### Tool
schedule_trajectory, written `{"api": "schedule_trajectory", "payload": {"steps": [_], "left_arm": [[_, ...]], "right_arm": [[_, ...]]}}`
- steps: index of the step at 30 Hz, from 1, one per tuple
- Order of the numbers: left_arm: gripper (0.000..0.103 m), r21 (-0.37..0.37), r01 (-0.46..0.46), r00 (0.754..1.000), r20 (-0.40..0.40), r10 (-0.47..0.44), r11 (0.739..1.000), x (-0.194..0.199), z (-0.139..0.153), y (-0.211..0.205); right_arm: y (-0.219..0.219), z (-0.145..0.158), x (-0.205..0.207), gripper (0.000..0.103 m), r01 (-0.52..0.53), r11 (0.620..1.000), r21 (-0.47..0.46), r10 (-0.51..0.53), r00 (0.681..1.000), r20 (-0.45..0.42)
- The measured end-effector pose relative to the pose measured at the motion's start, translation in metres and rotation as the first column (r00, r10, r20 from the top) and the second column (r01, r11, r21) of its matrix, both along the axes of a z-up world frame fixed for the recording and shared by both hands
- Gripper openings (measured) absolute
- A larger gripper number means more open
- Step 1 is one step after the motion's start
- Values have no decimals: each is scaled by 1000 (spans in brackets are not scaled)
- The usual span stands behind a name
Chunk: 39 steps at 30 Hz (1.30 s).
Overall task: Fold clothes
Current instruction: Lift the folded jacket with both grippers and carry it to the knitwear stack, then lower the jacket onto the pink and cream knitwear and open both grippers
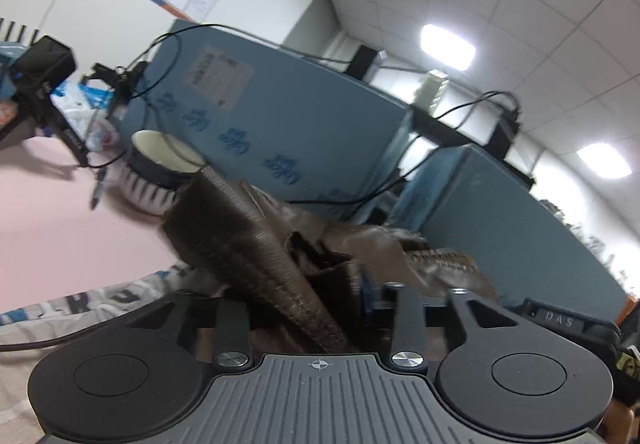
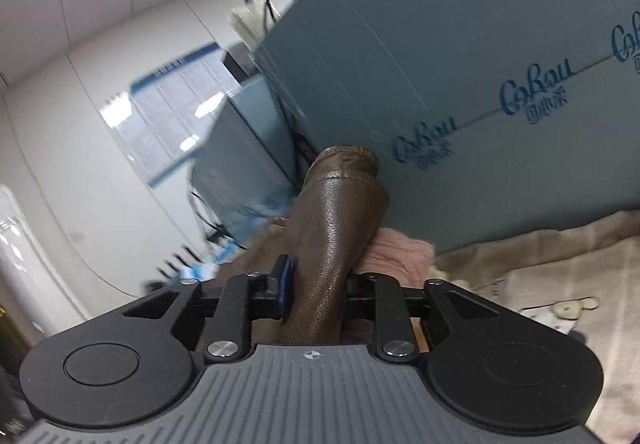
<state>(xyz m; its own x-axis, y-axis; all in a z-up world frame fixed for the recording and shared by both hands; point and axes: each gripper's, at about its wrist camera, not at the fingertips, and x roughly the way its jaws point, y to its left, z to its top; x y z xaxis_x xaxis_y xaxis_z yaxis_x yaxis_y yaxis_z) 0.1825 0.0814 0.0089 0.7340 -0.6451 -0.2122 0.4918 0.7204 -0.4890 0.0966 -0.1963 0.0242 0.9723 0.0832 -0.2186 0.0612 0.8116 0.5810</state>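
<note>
One brown jacket (image 1: 256, 244) is held up off the pink surface (image 1: 52, 220), a part of it in each gripper. In the left wrist view its ribbed knit band runs down into the left gripper (image 1: 320, 308), whose jaws are narrow and pinch the band; the lower end of the band is hidden behind the gripper body. In the right wrist view the brown jacket (image 2: 336, 228) shows as a smooth, shiny, leather-like tube with a stitched end, standing up from the right gripper (image 2: 316, 296), whose jaws clamp it; only the left blue pad is visible.

Beyond, on the surface's far left, one striped basket (image 1: 160, 172) stands, blurred. Two blue printed boxes (image 1: 280, 116) rise behind it. Beige clothes (image 2: 540, 284) lie at the near right, partly cut off.
</note>
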Motion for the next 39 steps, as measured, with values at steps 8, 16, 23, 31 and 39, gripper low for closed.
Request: {"api": "schedule_trajectory", "payload": {"steps": [8, 16, 23, 31, 39], "left_arm": [[61, 106, -31, 999, -30, 34, 994, 4, -9, -9], [95, 88, -186, 983, 21, 185, 979, -24, 15, 15], [103, 43, -280, 950, 159, 270, 959, -84, 41, 20], [103, 98, -360, 881, 361, 304, 928, -155, 69, -16], [103, 125, -522, 813, 372, 448, 844, -198, 79, -39]], "right_arm": [[1, -19, 4, 30, 44, 999, -14, -45, 997, -59], [-4, 8, -31, 90, 56, 997, 51, -57, 998, 12], [-8, 34, -90, 94, 93, 996, 0, -93, 995, 39], [7, 51, -133, 101, 46, 990, -137, -36, 996, 77], [3, 58, -152, 103, 16, 970, -241, 0, 998, 64]]}}
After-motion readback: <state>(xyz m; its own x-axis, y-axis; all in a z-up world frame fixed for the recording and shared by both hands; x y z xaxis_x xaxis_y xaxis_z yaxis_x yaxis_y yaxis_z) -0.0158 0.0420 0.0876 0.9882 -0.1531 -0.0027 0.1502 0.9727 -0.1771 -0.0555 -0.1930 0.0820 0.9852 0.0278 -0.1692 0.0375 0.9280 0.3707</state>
